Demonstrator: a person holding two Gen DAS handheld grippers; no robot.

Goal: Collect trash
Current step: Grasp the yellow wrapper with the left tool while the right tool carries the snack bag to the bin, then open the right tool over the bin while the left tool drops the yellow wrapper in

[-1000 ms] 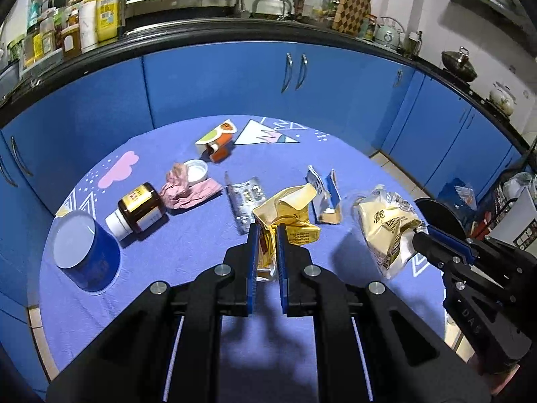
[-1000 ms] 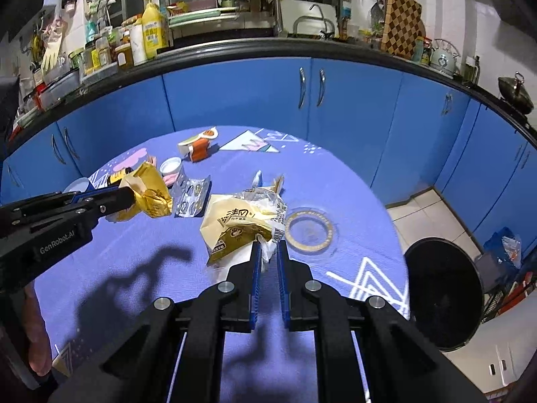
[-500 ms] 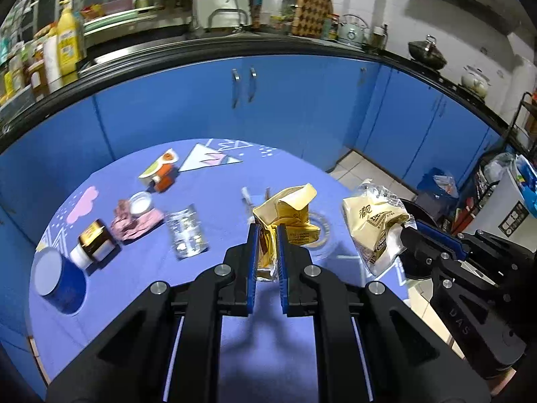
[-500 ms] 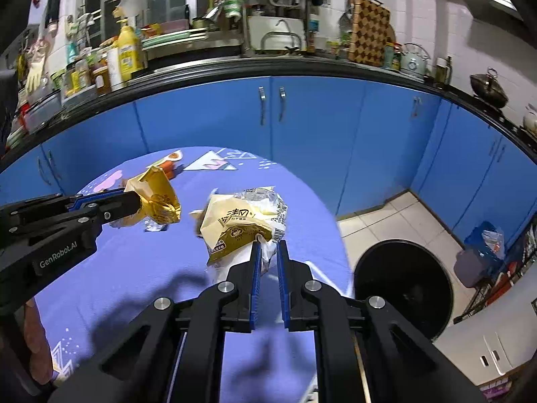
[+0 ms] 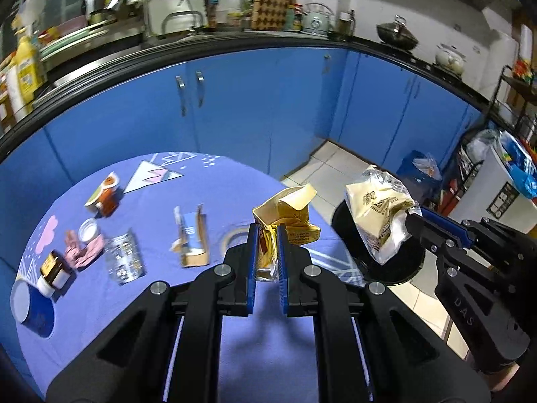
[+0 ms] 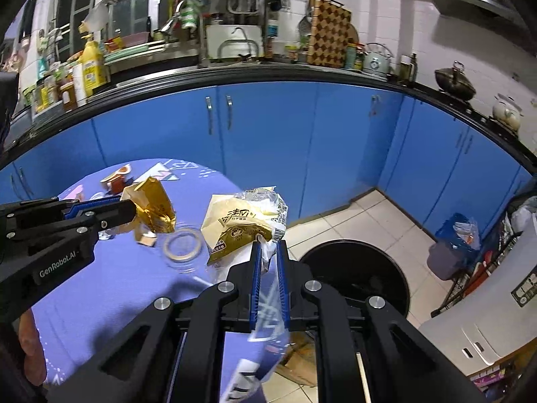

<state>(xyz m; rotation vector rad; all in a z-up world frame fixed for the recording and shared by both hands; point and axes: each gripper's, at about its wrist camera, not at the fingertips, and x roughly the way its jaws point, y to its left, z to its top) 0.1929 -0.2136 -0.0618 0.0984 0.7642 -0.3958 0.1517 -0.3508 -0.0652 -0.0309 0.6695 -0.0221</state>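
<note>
Blue kitchen cabinets (image 6: 268, 141) behind a purple-clothed desk (image 5: 161, 221)
Left gripper (image 5: 267, 241) fingers clamp a crumpled gold wrapper (image 5: 285, 215); right gripper (image 6: 267, 252) fingers pinch a cream bread bag (image 6: 241, 225)

I see a crinkled gold wrapper (image 5: 283, 213) with a shiny foil look, and a glossy cream snack bag (image 6: 243, 225) with clear, creased plastic edges. The table's purple cloth (image 5: 161, 208) looks matt and soft. On the far left lies a torn brown cardboard sleeve (image 5: 193, 235). The blue cabinet doors (image 6: 268, 141) are smooth, with metal handles (image 6: 218, 112)
</note>
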